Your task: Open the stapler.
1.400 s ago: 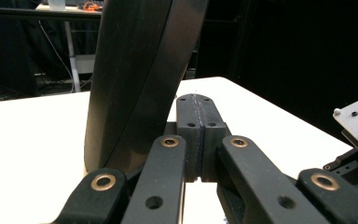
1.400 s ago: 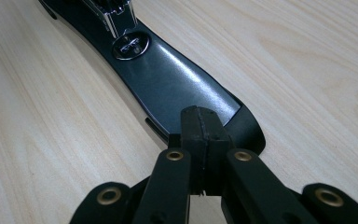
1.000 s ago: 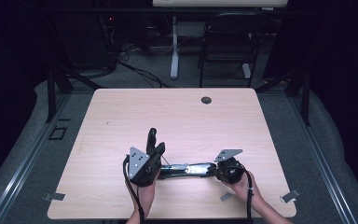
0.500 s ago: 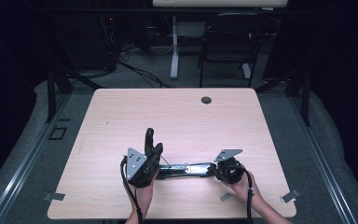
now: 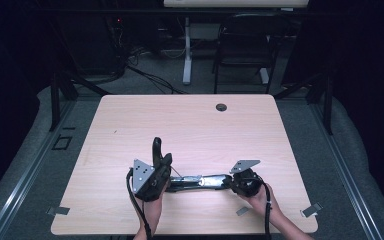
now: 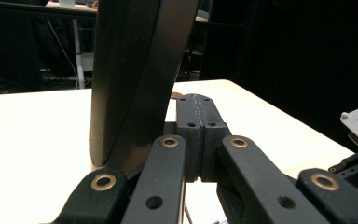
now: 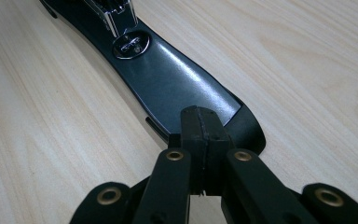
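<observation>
- Stapler-like black and silver device (image 5: 200,181) lies near the front edge of the counter (image 5: 180,120), between the two hands; what it is exactly cannot be told.
- Its long flat part (image 7: 177,93) lies along the counter, and its black arm (image 6: 130,79) stands nearly upright at the left end.
- Left tool (image 6: 197,116) is fully closed, pads together with nothing between them; the upright arm stands just beside its jaws and seems to lean on the outer linkage.
- Right tool (image 7: 200,123) is also closed and empty, its tips over the rounded end of the flat part, apparently pinning it down.
- The step looks like opening the device at its hinge.
- To do it well, the right tool should press straight down so the flat part cannot slide.
- The left tool should push the arm with its side, slowly, along the hinge's arc.
- A sideways shove could make the arm slip off the closed jaws.
</observation>
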`<state>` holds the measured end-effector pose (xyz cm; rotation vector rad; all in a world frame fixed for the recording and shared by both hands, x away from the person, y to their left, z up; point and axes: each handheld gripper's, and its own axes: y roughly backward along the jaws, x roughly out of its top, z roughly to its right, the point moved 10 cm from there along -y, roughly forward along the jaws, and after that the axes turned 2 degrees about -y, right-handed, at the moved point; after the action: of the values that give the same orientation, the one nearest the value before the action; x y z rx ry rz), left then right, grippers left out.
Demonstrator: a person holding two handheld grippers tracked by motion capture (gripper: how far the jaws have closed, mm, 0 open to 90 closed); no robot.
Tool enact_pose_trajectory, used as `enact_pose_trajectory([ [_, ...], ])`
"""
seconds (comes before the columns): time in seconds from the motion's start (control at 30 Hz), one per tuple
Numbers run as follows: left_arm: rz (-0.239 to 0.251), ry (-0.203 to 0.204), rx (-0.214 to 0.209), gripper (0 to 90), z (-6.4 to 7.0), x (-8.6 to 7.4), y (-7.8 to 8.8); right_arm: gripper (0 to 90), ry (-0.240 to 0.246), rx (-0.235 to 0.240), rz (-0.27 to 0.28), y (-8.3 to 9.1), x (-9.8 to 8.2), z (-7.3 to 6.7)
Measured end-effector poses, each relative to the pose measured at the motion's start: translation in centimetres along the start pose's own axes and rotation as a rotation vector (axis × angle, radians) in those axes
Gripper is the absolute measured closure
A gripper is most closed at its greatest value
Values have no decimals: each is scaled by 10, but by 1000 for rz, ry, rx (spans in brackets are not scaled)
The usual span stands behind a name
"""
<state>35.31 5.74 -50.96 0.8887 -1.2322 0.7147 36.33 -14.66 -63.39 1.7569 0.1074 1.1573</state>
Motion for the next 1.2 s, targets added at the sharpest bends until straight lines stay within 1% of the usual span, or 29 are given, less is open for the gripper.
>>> enact_pose_trajectory([
  [0.43,4,4,20,900,-6,0,3,900,-4,0,3,0,0,0],
  [0.5,3,-2,24,900,-8,-1,4,900,-4,2,2,0,0,0],
  [0.67,12,6,32,900,-10,-1,6,900,-4,-1,3,0,0,0],
  [0.7,11,2,33,900,-11,-1,6,900,-5,0,3,0,0,0],
  [0.9,6,0,33,900,-11,-4,7,900,-5,-1,2,0,0,0],
  [1.2,9,2,53,900,-16,-5,10,900,-6,-1,2,0,0,0],
])
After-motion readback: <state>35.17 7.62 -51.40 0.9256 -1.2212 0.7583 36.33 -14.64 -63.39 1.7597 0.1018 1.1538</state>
